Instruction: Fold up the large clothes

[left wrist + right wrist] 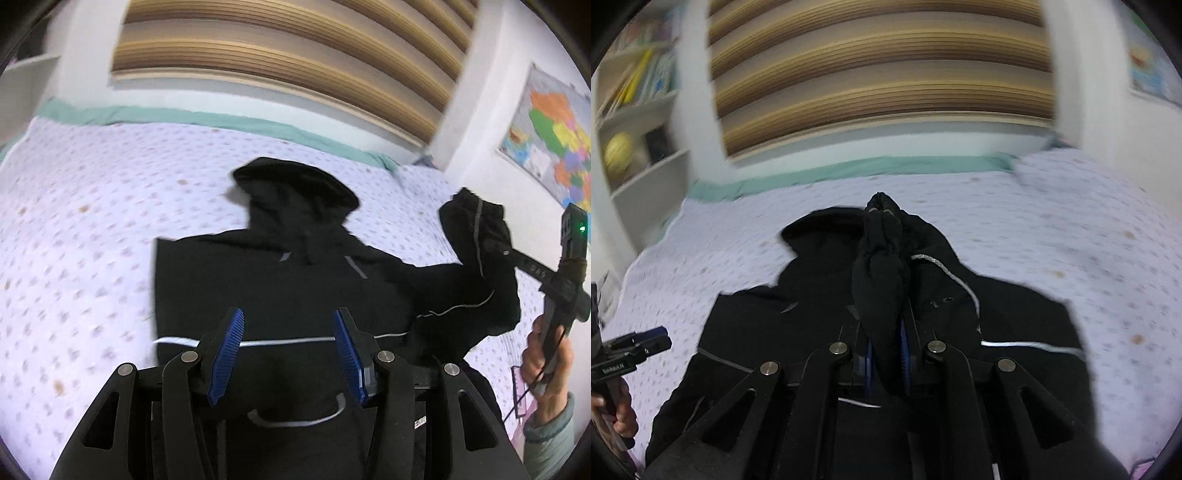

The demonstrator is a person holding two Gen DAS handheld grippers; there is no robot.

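A black hooded jacket (280, 280) with thin grey reflective stripes lies on the bed, hood toward the far wall; it also shows in the right wrist view (820, 317). My left gripper (288, 332) is open and empty, hovering over the jacket's lower body. My right gripper (886, 347) is shut on the jacket's right sleeve (882, 280), which bunches up between the fingers. In the left wrist view the right gripper (495, 245) holds that sleeve (476, 240) raised above the bed at the right.
The bed has a pale lilac dotted cover (92, 221) with a teal edge (155, 116) by the wall. Striped blinds (295, 55) hang behind. A colourful map (550, 136) hangs on the right wall. White shelves (639, 110) stand left.
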